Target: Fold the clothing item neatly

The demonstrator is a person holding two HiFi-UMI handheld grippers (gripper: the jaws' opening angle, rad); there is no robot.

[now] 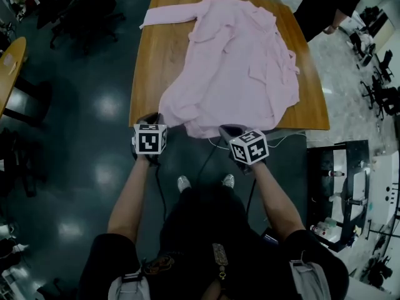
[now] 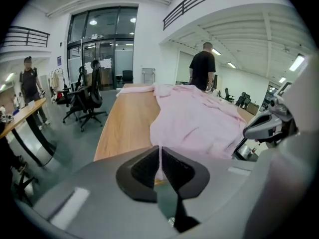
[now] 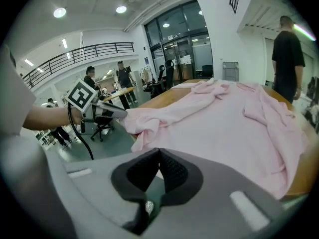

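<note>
wooden table (image 1: 156,61); left gripper (image 2: 160,149) and right gripper (image 3: 159,151) pinch the pink shirt (image 1: 237,74).

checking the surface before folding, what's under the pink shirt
The pink shirt lies on a wooden table, bare wood showing at both sides. Its near hem reaches past the table edge. Anything beneath the fabric is covered.

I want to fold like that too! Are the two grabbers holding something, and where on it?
Both pinch the pink shirt by its near hem: the left gripper at the hem's left end, the right gripper further right.
</note>
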